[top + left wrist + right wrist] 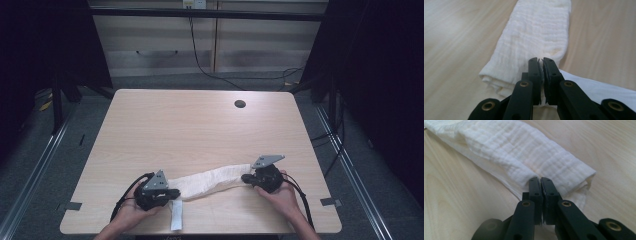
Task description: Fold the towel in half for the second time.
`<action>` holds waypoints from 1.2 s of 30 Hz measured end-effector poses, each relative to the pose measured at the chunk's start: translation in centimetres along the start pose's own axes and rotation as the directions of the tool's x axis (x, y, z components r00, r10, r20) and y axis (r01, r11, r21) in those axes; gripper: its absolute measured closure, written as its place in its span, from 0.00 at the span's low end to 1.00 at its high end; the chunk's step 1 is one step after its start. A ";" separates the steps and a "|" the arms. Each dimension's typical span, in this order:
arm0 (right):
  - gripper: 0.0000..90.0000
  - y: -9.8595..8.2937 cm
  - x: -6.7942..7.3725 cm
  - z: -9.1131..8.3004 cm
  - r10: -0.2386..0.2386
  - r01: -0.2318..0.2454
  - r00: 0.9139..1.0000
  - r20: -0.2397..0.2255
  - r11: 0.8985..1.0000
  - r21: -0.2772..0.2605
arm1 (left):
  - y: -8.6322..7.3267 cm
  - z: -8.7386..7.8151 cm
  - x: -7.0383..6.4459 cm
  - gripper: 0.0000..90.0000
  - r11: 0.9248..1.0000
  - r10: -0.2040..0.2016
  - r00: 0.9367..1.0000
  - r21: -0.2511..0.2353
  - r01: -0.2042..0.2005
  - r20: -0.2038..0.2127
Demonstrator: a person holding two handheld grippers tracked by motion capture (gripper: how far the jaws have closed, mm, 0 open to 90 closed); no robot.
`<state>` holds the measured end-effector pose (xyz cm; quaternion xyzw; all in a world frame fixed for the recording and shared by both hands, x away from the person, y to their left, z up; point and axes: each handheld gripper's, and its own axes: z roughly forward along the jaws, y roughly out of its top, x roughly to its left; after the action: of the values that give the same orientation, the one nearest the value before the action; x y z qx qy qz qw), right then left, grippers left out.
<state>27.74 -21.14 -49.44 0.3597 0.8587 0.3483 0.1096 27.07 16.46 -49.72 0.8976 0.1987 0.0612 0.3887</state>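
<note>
Left hand-held gripper (172, 193) near the front-left of the light wood-grain tabletop (200, 125), jaws clenched on one end of the white, loosely rolled crinkled cloth (210, 181); fabric pinched between the pads in the left gripper view (540, 75). Cloth lies stretched across the front of the tabletop, one flat strip reaching toward the front edge. Right hand-held gripper (246, 178) clenched on the cloth's other end (540, 195).

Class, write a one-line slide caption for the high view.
Two hand-held grippers, left gripper and right gripper, pinch opposite ends of a rolled white cloth.
</note>
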 end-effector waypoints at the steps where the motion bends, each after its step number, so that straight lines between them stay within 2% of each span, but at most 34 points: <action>1: 0.97 0.2 -0.1 0.1 0.007 -0.007 1.000 0.005 1.000 0.001 | 0.0 0.0 0.0 0.95 1.000 0.000 1.000 0.000 0.000 0.000; 3: 0.97 0.6 -0.5 0.5 0.009 -0.009 1.000 0.018 1.000 0.001 | 0.2 0.3 1.1 0.95 1.000 0.001 1.000 -0.002 -0.001 -0.017; 4: 0.97 0.7 -0.8 0.7 0.018 -0.018 1.000 0.020 1.000 -0.003 | 0.4 0.5 2.2 0.95 1.000 -0.026 0.999 -0.009 0.026 -0.024; 7: 0.97 0.9 -1.2 0.9 0.030 -0.030 0.999 0.021 0.999 -0.010 | 0.5 0.7 2.9 0.95 0.999 -0.044 0.999 -0.014 0.043 -0.028; 8: 0.97 0.9 -1.3 0.9 0.029 -0.029 0.999 0.029 1.000 -0.011 | 0.6 0.7 3.1 0.95 0.999 -0.033 0.999 -0.007 0.033 -0.039; 9: 0.97 0.8 -1.4 0.7 0.020 -0.019 0.998 0.059 1.000 -0.007 | 0.8 0.8 3.4 0.95 1.000 -0.014 0.998 0.007 0.015 -0.057; 12: 0.97 0.6 -1.7 0.3 0.021 -0.021 0.997 0.079 1.000 -0.001 | 0.7 0.7 3.5 0.95 1.000 -0.028 0.998 -0.005 0.028 -0.054; 14: 0.98 0.3 -1.9 -0.2 0.030 -0.030 0.996 0.080 0.999 -0.012 | 0.6 0.8 3.3 0.95 1.000 -0.025 0.998 -0.014 0.024 -0.063; 15: 0.97 0.0 -1.8 -0.5 0.037 -0.035 0.996 0.076 0.999 -0.019 | 0.6 0.7 3.2 0.95 1.000 -0.014 0.997 -0.002 0.014 -0.071; 17: 0.97 0.0 -1.7 -0.5 0.028 -0.026 0.997 0.079 0.999 -0.019 | 0.6 0.8 3.0 0.95 1.000 -0.026 0.996 -0.017 0.025 -0.080; 18: 0.97 -0.1 -1.3 -0.6 0.007 -0.005 0.997 0.079 1.000 -0.017 | 0.5 0.7 3.0 0.95 0.999 -0.028 0.996 -0.019 0.027 -0.082; 20: 0.97 -0.1 -1.1 -0.6 0.000 0.002 0.997 0.079 1.000 -0.016 | 0.4 0.5 3.2 0.95 1.000 -0.026 0.996 -0.010 0.025 -0.088; 22: 0.97 -0.3 -0.7 -0.5 0.002 -0.001 0.997 0.076 1.000 -0.017 | 0.3 0.4 3.5 0.95 1.000 -0.030 0.995 -0.010 0.029 -0.093; 24: 0.97 -0.2 -0.3 -0.3 -0.018 0.020 0.997 0.072 0.999 -0.027 | 0.3 0.3 4.0 0.95 0.999 -0.038 0.993 0.000 0.039 -0.112; 25: 0.97 -0.2 -0.2 -0.2 -0.015 0.017 0.997 0.070 1.000 -0.021 | 0.3 0.4 4.2 0.95 0.999 -0.053 0.992 -0.012 0.052 -0.115; 26: 0.96 -0.1 -0.2 -0.1 -0.018 0.019 0.997 0.069 0.999 -0.025 | 0.3 0.4 4.2 0.95 0.999 -0.053 0.992 -0.012 0.052 -0.115; 28: 0.96 0.0 -0.2 -0.1 -0.013 0.014 0.997 0.072 1.000 -0.022 | 0.2 0.4 4.9 0.95 0.995 -0.095 0.992 -0.026 0.093 -0.089; 30: 0.96 0.0 -0.6 0.2 0.002 0.000 0.998 0.055 0.999 -0.035 | -0.2 0.3 5.4 0.94 0.991 -0.130 0.989 -0.051 0.127 -0.072; 32: 0.94 0.1 -0.7 0.2 0.007 -0.005 0.999 0.050 0.999 -0.045 | -0.2 0.3 5.4 0.93 0.989 -0.141 0.987 -0.058 0.137 -0.071; 33: 0.90 0.1 -0.6 0.1 0.005 -0.003 0.998 0.057 0.999 -0.040 | -0.5 0.2 5.5 0.90 0.982 -0.172 0.984 -0.083 0.167 -0.055; 35: 0.86 0.1 -0.5 0.1 0.004 -0.001 0.999 0.052 0.999 -0.046 | -0.6 0.1 5.5 0.89 0.982 -0.175 0.984 -0.085 0.170 -0.047; 36: 0.84 0.1 -0.5 -0.3 0.004 -0.002 1.000 0.031 0.999 -0.046 | -0.6 -0.1 5.6 0.83 0.981 -0.178 0.983 -0.086 0.174 -0.040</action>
<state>28.05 -21.54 -49.18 0.3638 0.8481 0.3624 0.1306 31.96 19.08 -50.33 0.8581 0.2839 0.0557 0.4242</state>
